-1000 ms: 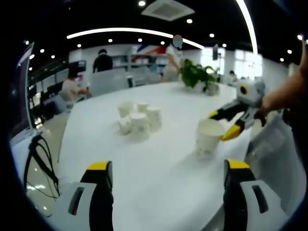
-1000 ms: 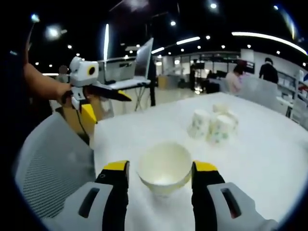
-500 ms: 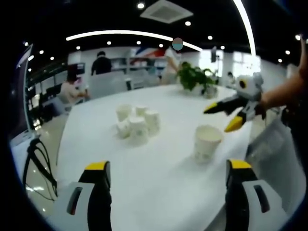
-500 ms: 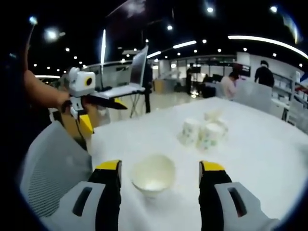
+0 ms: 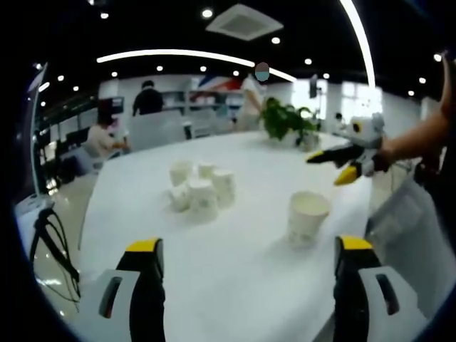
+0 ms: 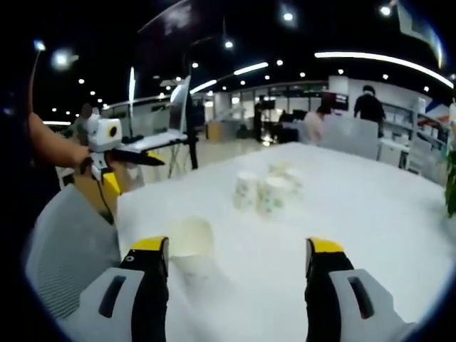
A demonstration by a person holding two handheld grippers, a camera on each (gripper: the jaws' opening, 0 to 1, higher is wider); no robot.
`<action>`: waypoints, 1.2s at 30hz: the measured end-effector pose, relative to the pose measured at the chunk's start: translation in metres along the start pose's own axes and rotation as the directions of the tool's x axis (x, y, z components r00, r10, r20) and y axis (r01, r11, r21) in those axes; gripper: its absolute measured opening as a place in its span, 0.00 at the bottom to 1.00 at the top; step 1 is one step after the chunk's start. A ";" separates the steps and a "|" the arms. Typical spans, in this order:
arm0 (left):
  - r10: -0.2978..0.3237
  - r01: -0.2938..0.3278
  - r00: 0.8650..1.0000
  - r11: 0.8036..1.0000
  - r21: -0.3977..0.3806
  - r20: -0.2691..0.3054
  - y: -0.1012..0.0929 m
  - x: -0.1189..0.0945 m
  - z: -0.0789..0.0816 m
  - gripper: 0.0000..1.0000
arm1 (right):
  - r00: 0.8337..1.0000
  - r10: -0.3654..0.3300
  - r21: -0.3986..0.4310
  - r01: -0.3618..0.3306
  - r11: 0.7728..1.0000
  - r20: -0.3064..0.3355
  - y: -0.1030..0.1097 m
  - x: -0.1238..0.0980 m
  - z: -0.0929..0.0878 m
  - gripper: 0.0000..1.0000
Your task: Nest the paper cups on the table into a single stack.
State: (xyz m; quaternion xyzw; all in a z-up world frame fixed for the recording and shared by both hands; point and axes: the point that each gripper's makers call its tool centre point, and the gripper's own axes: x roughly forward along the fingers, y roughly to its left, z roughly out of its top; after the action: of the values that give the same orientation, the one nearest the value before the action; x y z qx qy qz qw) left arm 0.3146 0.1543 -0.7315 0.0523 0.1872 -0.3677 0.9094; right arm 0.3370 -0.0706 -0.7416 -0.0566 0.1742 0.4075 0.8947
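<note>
Wide-apart tongs (image 6: 239,253) above white table (image 6: 370,206), lone paper cup (image 6: 191,244) beside left jaw.

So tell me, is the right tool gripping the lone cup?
No, the right tool is open, the lone cup standing free by it.

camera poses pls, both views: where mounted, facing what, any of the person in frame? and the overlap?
Left gripper view: rides the left tool, looks across the white table at the lone cup and cup cluster; a forearm holds the right tool.
Right gripper view: rides the right tool, faces the same table; an arm holds the left tool.
Shared: lone cup, cup cluster, table, each other's tool.
</note>
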 end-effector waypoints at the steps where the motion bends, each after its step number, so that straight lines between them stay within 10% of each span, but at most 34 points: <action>1: -0.001 0.001 1.000 1.000 0.001 0.000 0.001 0.000 0.000 0.99 | 1.000 -0.004 -0.003 0.004 1.000 -0.002 -0.002 -0.001 -0.002 0.81; 18: 0.018 -0.018 1.000 0.999 0.043 0.003 0.011 0.014 -0.015 0.99 | 0.996 -0.086 -0.008 0.086 0.996 -0.008 -0.044 -0.031 -0.019 1.00; 36: 0.043 -0.043 0.999 0.999 -0.023 -0.032 0.021 0.025 -0.021 0.99 | 0.995 -0.104 0.004 0.104 0.995 0.011 -0.041 -0.042 -0.018 1.00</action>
State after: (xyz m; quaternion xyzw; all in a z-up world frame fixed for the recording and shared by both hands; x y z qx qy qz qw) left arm 0.3392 0.1582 -0.7609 0.0516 0.2048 -0.3450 0.9145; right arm 0.3373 -0.1314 -0.7455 -0.0618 0.1667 0.3603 0.9157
